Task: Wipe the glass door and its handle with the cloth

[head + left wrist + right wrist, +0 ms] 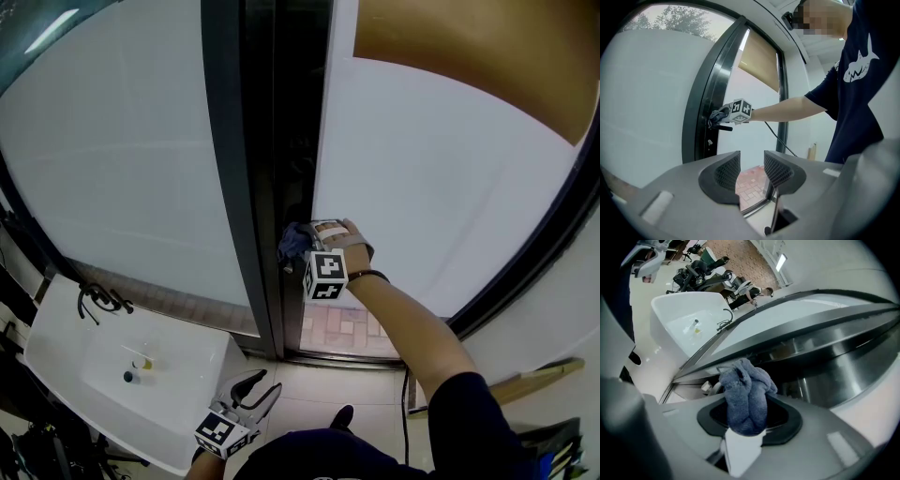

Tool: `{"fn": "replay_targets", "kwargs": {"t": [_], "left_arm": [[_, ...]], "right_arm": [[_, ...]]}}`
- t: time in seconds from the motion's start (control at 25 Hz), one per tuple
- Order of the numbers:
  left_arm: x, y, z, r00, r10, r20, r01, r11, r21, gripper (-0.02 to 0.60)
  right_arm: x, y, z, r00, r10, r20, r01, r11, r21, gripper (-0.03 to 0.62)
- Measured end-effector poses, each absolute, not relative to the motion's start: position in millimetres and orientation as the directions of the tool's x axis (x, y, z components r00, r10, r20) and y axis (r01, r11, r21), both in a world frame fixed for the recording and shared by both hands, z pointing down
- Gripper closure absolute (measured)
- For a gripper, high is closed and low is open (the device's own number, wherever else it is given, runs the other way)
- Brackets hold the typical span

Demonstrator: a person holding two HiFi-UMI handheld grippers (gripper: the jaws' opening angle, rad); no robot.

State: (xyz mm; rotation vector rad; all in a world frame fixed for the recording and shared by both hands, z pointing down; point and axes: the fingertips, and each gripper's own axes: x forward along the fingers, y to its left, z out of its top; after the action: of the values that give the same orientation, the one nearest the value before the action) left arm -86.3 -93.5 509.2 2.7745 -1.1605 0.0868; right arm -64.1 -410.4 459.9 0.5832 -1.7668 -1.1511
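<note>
Near the centre of the head view, the right gripper reaches out on an outstretched arm to the dark vertical frame of the glass door, whose frosted white pane fills the upper left of the frame. In the right gripper view its jaws are closed on a bunched blue-grey cloth, which stands up between them, close to the frame's dark metal. In the left gripper view, the cloth sits left of centre, just above the door's dark lever handle; whether the two touch cannot be told. The left gripper hangs low at the bottom centre of the head view, well apart from the door, its jaws parted a little with nothing between them. A white table lies at the lower left.
</note>
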Motion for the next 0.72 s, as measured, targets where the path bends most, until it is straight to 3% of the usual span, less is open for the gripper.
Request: {"fn": "replay_targets", "kwargs": {"t": [0.44, 0.72], "left_arm": [[-63.9, -96.4, 503.3, 0.739, -0.665, 0.106, -0.673, -0.734, 0.091, 0.43], [-56.9, -94.8, 500.7, 0.754, -0.648, 0.109, -0.657, -0.749, 0.091, 0.43]], "right_arm": [[33.0, -420.2, 480.7, -0.322, -0.823, 0.467, 0.188, 0.428, 0.884, 0.448], [123.3, -407.2, 476.3, -0.248, -0.852, 0.461, 0.172, 0.429, 0.887, 0.448]]}}
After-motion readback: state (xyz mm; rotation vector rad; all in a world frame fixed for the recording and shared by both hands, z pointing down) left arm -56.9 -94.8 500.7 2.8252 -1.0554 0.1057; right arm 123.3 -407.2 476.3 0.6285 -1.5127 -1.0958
